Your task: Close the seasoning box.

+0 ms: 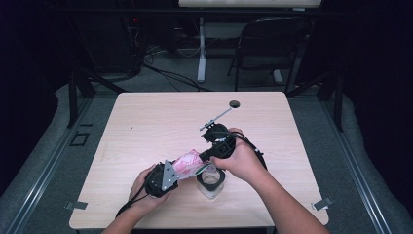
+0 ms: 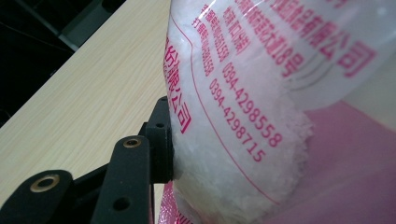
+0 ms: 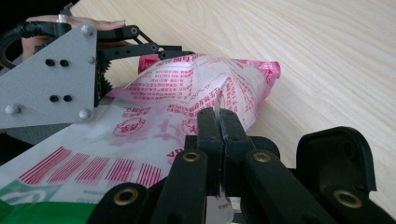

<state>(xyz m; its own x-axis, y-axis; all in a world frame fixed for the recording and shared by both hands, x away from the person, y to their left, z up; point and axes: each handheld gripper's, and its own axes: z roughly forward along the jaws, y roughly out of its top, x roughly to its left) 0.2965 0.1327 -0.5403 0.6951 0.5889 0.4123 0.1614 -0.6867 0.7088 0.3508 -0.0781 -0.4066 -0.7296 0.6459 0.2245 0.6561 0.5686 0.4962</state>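
Pale wood table point(image 1: 146, 126), dark room

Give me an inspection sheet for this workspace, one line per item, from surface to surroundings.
Surface: light wood table, with a round hole near its far edge.
Job's things: pink-printed plastic bag of white granules, held up between both claws; clear jar standing open beneath it.
Clutter: nothing seen.
Grippers: left claw clamps one end of the bag; right claw is pinched shut on a fold of bag film.
Cables: black cable trails from the left claw toward the near edge; another loops by the right hand.
Surroundings: dark folding chair, a white table leg and floor cables beyond the table.
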